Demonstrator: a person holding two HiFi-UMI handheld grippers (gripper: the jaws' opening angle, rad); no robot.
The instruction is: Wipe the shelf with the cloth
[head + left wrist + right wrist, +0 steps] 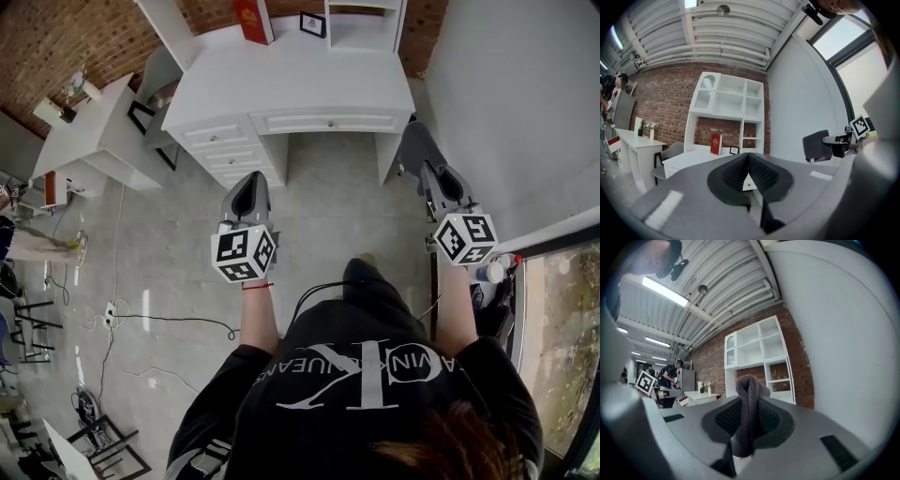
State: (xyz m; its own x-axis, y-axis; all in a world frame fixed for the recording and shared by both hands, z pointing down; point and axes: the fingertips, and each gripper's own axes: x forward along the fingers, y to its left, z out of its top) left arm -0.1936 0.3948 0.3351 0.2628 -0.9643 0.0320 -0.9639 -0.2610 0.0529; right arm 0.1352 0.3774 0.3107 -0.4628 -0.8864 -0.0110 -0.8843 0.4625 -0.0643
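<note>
I'm pinching the grey cloth (749,385) upright between my right gripper's (748,420) narrow jaws, well short of the white shelf (764,350). I'm planning a firm grip, leading with the fold. My left gripper (748,159) is hanging closed, empty.

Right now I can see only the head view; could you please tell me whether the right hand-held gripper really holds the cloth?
Observer: Yes; its own view shows the right hand-held gripper clamped on a dark grey cloth that loops over the jaw tips.
Operator: Thank you. And the left one?
Observer: The left hand-held gripper is shut, with nothing between its jaws.
Operator: Is the shelf open-fronted?
Observer: Mostly; the white shelf has open compartments, and its top-left one has what looks like an arched door.
</note>
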